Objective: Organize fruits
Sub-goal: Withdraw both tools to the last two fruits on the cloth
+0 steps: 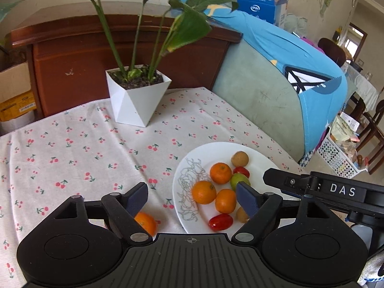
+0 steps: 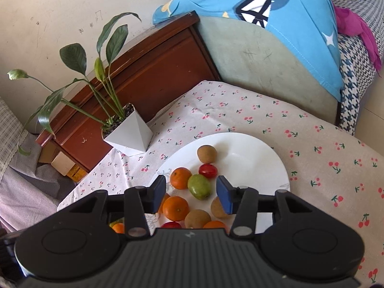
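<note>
A round white ceramic plate (image 1: 261, 154) with a line-drawn flower on one side sits on the desk, which is covered by a white cloth printed with red cherries (image 1: 72, 148). On the plate lie several small orange mandarins (image 1: 220, 172), a green oval fruit (image 2: 199, 186), glossy red cherry tomatoes (image 1: 220, 222) and brown rough-skinned round fruits (image 1: 239, 158), clustered toward the flower side and mostly touching one another. One more orange mandarin (image 1: 146, 223) lies off the plate on the cloth, just beside its rim and partly hidden behind the left finger of the left tongs (image 1: 192, 198). Those tongs are released, spread wide and empty, hanging above the plate's near edge. The right tongs (image 2: 191, 190) are likewise released and hold nothing; they hover over the fruit pile with the green fruit roughly between the blue pads (image 2: 224, 196), apart from both. Judging by this, most fruit is already gathered and the step in hand looks like either collecting the stray mandarin or picking one piece from the pile. The next move would call for lowering one pair of tongs squarely around a single fruit; the crowding means a pad could nudge neighbours and set the round pieces rolling. A white faceted pot with a green leafy plant (image 1: 138, 98) stands well apart at the back.
</note>
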`<state>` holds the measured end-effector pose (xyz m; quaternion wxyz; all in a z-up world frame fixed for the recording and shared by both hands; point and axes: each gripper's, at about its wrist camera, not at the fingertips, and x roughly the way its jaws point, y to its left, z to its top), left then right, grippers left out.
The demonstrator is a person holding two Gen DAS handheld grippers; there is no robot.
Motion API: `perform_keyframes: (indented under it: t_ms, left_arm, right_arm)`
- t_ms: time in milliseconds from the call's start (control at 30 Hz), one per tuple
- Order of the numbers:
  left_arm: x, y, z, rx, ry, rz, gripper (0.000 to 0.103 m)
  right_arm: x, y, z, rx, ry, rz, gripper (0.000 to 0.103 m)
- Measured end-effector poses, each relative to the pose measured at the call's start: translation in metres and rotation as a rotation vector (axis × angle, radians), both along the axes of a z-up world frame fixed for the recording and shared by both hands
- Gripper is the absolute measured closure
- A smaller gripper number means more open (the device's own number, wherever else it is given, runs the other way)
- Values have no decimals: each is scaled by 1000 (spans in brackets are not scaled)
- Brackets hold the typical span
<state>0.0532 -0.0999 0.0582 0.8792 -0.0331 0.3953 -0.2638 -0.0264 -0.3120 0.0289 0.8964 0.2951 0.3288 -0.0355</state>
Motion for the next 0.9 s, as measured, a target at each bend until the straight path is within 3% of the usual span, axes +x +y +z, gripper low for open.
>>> perform_keyframes:
  t_ms: [233, 533, 900]
  left_arm:
    - [6, 40, 14, -48, -5, 107, 10]
    - [12, 61, 13, 29, -10, 214, 10]
    - [20, 79, -1, 66, 83, 292, 10]
  right_arm:
    - [2, 29, 5, -54, -43, 140, 52]
    - [6, 73, -1, -102, -71, 321, 52]
    - [23, 111, -17, -186, -52, 433, 52]
